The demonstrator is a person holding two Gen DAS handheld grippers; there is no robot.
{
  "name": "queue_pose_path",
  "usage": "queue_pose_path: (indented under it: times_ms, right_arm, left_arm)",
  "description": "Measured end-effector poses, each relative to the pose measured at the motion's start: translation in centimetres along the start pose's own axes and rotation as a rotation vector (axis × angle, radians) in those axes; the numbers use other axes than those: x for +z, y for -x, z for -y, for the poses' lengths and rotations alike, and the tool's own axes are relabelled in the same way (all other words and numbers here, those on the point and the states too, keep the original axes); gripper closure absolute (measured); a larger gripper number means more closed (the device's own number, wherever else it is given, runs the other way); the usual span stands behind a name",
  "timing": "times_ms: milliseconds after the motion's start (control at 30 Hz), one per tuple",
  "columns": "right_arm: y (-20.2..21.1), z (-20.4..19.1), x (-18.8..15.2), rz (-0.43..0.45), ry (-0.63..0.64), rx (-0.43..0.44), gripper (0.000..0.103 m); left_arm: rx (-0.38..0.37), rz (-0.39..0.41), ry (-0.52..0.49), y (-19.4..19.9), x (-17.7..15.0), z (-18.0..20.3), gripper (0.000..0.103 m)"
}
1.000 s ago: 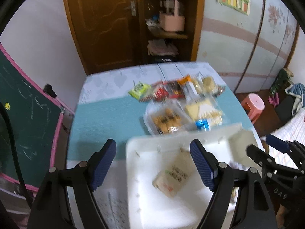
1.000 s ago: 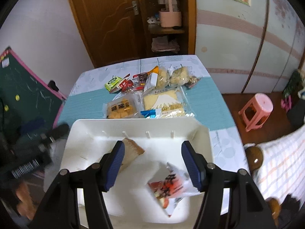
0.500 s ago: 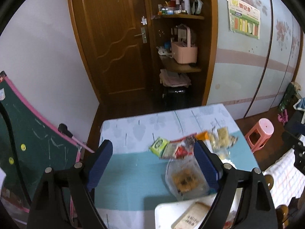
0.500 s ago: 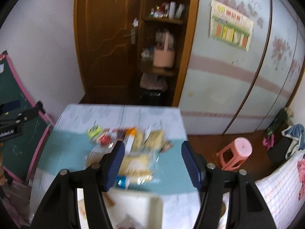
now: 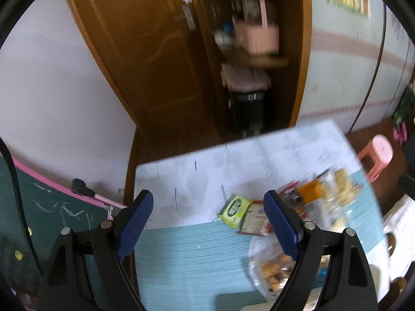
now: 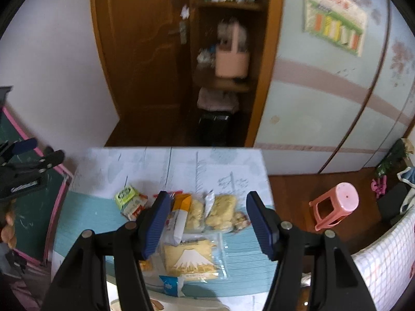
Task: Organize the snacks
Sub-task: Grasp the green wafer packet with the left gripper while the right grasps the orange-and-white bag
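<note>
A pile of snack packets lies on the table point(image 6: 181, 165). In the right wrist view I see a green packet point(image 6: 125, 194), an orange packet point(image 6: 182, 200), two clear bags of yellow pastries point(image 6: 220, 211) and a large pack with a mountain picture point(image 6: 193, 260). My right gripper point(image 6: 207, 225) is open and empty, raised above these. In the left wrist view the green packet point(image 5: 234, 210) and a clear bag of cookies point(image 5: 272, 272) lie to the right of my left gripper point(image 5: 207, 230), which is open and empty above the teal mat point(image 5: 186, 259). The view is blurred.
A green chalkboard with a pink frame point(image 5: 39, 223) stands left of the table. A pink stool point(image 6: 337, 207) stands on the floor to the right. A wooden door and shelf with a pink basket point(image 6: 232, 61) are behind the table. The white tray's rim point(image 6: 181, 303) shows at the bottom.
Both grippers rose and tilted up from over the white tray, which has nearly left view. Since half a second ago they have tipped back down toward the snack pile. Both stayed open.
</note>
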State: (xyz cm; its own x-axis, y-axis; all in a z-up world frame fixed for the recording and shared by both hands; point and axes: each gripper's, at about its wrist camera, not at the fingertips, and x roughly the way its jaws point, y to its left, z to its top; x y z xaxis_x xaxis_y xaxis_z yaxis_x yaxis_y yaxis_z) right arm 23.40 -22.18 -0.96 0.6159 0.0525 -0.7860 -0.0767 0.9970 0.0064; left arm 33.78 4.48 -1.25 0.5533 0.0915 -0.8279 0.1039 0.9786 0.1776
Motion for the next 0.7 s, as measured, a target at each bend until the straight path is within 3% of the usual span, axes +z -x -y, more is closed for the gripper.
queue_pose_path:
  times_ms: [133, 333, 567, 700]
  right_arm:
    - [-5.7, -1.3, -0.9, -0.111, -0.019, 0.052, 0.046]
    - [-13.9, -1.7, -3.7, -0.304, -0.092, 0.121, 0.057]
    - [-17.0, -2.7, -5.1, -0.373, -0.096, 0.147, 0.060]
    - [-18.3, -3.7, -5.8, -0.402, -0.076, 0.150, 0.060]
  left_arm:
    - [-0.068, -0.106, -0.007, -6.9, -1.3, -0.2, 0.017]
    - [-0.081, -0.187, -0.073, -14.6, -3.4, 1.4, 0.021]
    - [-0.085, -0.252, -0.122, -19.9, -4.9, 3.1, 0.021]
    - [-0.081, -0.268, -0.134, -20.8, -5.3, 3.5, 0.021]
